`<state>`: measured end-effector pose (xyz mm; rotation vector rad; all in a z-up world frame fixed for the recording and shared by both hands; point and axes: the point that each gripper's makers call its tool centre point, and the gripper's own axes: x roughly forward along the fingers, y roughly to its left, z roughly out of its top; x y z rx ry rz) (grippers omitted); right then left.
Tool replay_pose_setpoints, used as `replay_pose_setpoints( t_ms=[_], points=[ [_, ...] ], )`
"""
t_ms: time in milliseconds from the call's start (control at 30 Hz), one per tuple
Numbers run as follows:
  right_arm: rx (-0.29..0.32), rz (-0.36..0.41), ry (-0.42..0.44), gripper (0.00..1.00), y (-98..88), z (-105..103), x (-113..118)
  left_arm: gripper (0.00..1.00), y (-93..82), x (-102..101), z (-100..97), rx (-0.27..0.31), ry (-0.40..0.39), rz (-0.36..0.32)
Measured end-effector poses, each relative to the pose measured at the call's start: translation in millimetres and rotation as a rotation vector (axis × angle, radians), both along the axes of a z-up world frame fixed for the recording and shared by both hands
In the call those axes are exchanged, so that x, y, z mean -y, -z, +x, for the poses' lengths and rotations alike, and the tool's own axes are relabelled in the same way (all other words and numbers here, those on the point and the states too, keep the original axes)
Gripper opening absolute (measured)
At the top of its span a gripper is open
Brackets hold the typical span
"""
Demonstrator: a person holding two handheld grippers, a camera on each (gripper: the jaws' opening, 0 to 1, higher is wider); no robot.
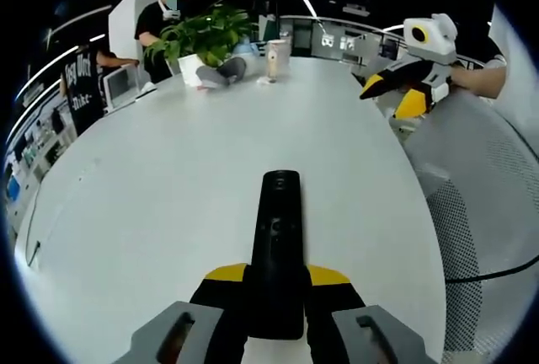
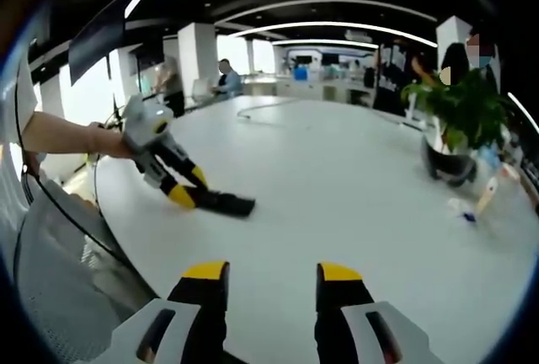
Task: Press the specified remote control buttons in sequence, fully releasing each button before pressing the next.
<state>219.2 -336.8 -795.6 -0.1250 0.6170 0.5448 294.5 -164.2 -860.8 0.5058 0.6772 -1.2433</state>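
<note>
Judging from how things lie, the pressing has not visibly begun, or sits between presses; nothing shows which buttons, if any, are already done. The left claw point(image 1: 275, 292) is clamped on the near end of the remote control point(image 1: 277, 242), its yellow-tipped jaws tight against both sides; the remote's far end points out over the white table point(image 1: 168, 179). In the right gripper view the same pair shows at the left, the left claw point(image 2: 198, 195) holding the remote control point(image 2: 226, 203) low over the table point(image 2: 354, 187), seemingly resting on it, though contact cannot be told for sure.

The right claw point(image 2: 271, 284) stands open and empty, jaws well apart, with bare table between them; it is well apart from the remote, so no button is under pressure now. What is left, by my reading: bring the right claw across, press each named button in turn and lift clear between presses.

The remote is a slim black bar, longer than wide, with a small round button and faint markings along its upper face; the individual keys are too dark to tell apart. A potted plant point(image 1: 206, 35) stands at the far side of the table.
</note>
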Motion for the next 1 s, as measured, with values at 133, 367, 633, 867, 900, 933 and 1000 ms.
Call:
replay_pose_setpoints(
  t_ms=[133,367,633,867,900,933,1000],
  points=[
    [-0.004,0.001,-0.002,0.38,0.4,0,0,0.24,-0.8,0,-1.6,0.001,-0.002,-0.004],
    [-0.009,-0.001,-0.007,0.38,1.1,-1,-1,0.24,-1.0,0,-5.0,0.001,-0.005,-0.006],
    [-0.013,-0.002,-0.008,0.37,1.7,-2,-1,0.24,-1.3,-1,-12.8,-0.002,0.009,-0.005],
    [-0.017,-0.004,-0.014,0.37,2.4,-2,-2,0.24,-2.1,-2,-20.2,-0.002,0.026,-0.003],
    [-0.018,-0.004,-0.014,0.36,2.5,-2,-2,0.24,-2.5,-2,-20.9,-0.003,0.026,-0.004],
    [-0.020,-0.004,-0.017,0.36,2.9,-3,-2,0.24,-2.4,-2,-21.3,-0.003,0.026,-0.003],
    [-0.022,-0.007,-0.021,0.36,3.7,-3,-2,0.24,-2.2,-2,-22.0,-0.004,0.028,-0.001]
  ],
)
